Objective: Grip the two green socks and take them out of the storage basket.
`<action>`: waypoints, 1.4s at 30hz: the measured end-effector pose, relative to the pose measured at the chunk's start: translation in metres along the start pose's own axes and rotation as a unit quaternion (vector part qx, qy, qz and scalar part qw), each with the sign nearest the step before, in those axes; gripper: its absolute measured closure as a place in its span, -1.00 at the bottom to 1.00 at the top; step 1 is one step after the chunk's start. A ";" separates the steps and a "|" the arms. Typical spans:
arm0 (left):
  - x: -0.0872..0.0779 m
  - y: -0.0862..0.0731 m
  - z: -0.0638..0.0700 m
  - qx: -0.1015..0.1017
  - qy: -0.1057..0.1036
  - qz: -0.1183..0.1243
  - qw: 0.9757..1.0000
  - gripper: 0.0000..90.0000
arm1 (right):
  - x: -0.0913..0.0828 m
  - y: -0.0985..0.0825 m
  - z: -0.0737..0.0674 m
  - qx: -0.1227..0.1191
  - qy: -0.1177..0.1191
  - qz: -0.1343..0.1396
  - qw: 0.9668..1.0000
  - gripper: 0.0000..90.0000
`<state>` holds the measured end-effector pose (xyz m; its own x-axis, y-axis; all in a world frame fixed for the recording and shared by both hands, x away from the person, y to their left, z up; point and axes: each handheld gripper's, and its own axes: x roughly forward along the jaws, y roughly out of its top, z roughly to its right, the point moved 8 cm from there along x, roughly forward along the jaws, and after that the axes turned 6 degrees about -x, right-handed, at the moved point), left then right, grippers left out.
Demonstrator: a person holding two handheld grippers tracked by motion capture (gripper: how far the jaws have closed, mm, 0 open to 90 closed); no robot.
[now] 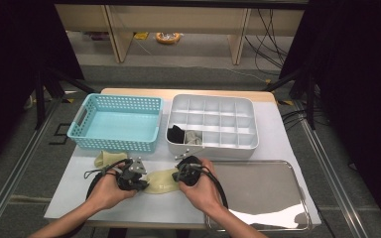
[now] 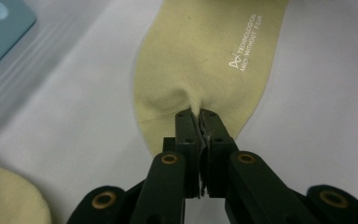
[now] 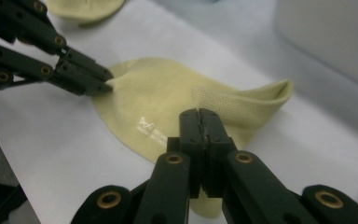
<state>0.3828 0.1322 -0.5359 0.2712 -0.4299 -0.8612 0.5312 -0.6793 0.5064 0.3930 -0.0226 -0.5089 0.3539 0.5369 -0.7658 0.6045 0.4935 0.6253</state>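
Observation:
A pale yellow sock [image 1: 161, 181] with small white print lies flat on the white table top between my two grippers. In the left gripper view, my left gripper [image 2: 199, 114] is shut on one end of the sock [image 2: 200, 56], and the cloth puckers at its tips. The right gripper view has my right gripper [image 3: 199, 114] shut on the sock [image 3: 154, 93] near its mesh band, with that end's edge lifted off the table. My left gripper [image 3: 108, 81] shows there too, pinching the far end. In the high view the left gripper [image 1: 141, 184] and right gripper [image 1: 177, 177] sit close together.
A second yellow sock [image 1: 110, 157] lies bunched left of my hands. Behind stand a light blue basket [image 1: 114, 124] and a white compartment box [image 1: 213, 121] holding dark and grey items [image 1: 176, 133]. A shiny metal tray [image 1: 258, 193] lies at the right.

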 end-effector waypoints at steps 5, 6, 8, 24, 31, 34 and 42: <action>-0.005 -0.002 -0.006 -0.012 0.005 0.004 1.000 0.93 | -0.014 -0.006 0.009 0.027 -0.010 0.002 1.000 0.99; -0.007 -0.003 -0.007 -0.012 0.005 0.003 1.000 0.93 | -0.016 -0.009 0.010 0.032 -0.009 0.002 0.999 0.99; -0.009 -0.005 -0.009 -0.014 0.005 0.001 1.000 0.93 | -0.019 -0.014 0.013 0.033 -0.010 0.004 0.999 0.99; -0.039 -0.003 -0.017 -0.053 -0.009 0.059 0.997 0.38 | -0.033 -0.031 0.027 0.055 -0.022 -0.008 0.998 0.82; -0.065 -0.007 -0.058 -0.108 0.035 0.104 0.988 0.29 | -0.018 -0.027 0.023 0.040 -0.010 -0.013 0.999 0.79; -0.075 -0.016 -0.077 -0.128 0.057 0.113 0.984 0.29 | -0.014 -0.030 0.027 0.044 -0.012 -0.012 0.999 0.78; -0.089 -0.043 -0.112 -0.158 0.103 0.094 0.977 0.32 | -0.018 -0.033 0.029 0.055 -0.015 -0.008 0.998 0.76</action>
<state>0.4256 0.2660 -0.4854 0.5268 -0.3779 -0.7613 0.6693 -0.3677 0.6456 0.3874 -0.0678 -0.5201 0.3633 0.5083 -0.7808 0.6840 0.4235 0.5940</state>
